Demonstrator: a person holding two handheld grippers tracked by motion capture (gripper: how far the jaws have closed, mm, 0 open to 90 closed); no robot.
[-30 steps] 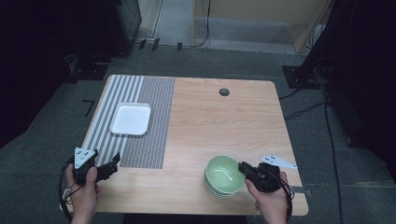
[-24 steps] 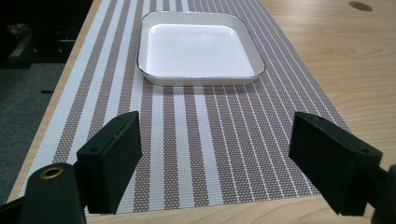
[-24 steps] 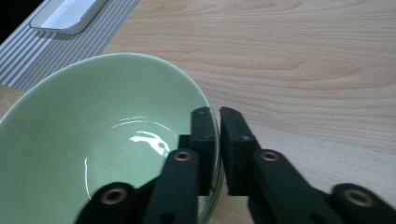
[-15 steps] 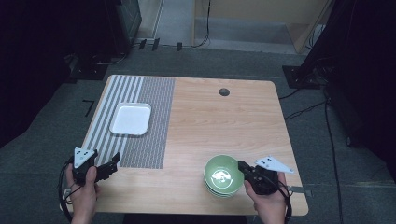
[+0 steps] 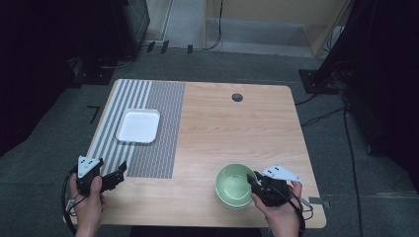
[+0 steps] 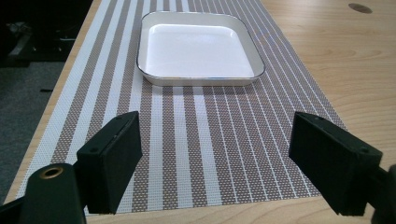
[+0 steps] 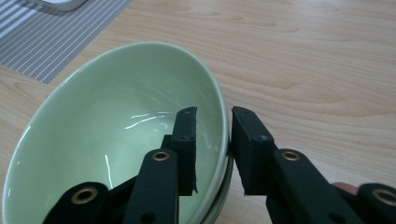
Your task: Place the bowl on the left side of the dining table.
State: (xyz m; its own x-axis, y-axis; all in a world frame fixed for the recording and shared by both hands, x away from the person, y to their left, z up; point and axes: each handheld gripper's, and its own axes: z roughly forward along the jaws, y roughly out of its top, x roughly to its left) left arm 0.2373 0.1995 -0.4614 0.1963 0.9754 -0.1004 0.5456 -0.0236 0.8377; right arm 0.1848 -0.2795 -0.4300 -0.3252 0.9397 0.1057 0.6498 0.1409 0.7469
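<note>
My left gripper (image 5: 114, 176) sits idle over the near edge of the striped placemat (image 6: 196, 140), jaws wide apart with nothing between them, and the white tray (image 6: 198, 46) is further up the mat. The green bowl (image 7: 107, 135) is at the table's near right, stacked in a second bowl (image 7: 222, 198). My right gripper (image 7: 212, 140) straddles its rim, one jaw inside, one outside. The jaws have just been opening, and I see a gap at the outer pad, so no clamp. I judge the bowl glazed, rigid, slippery and chippable: grip the rim squarely and lift straight off the stack.
</note>
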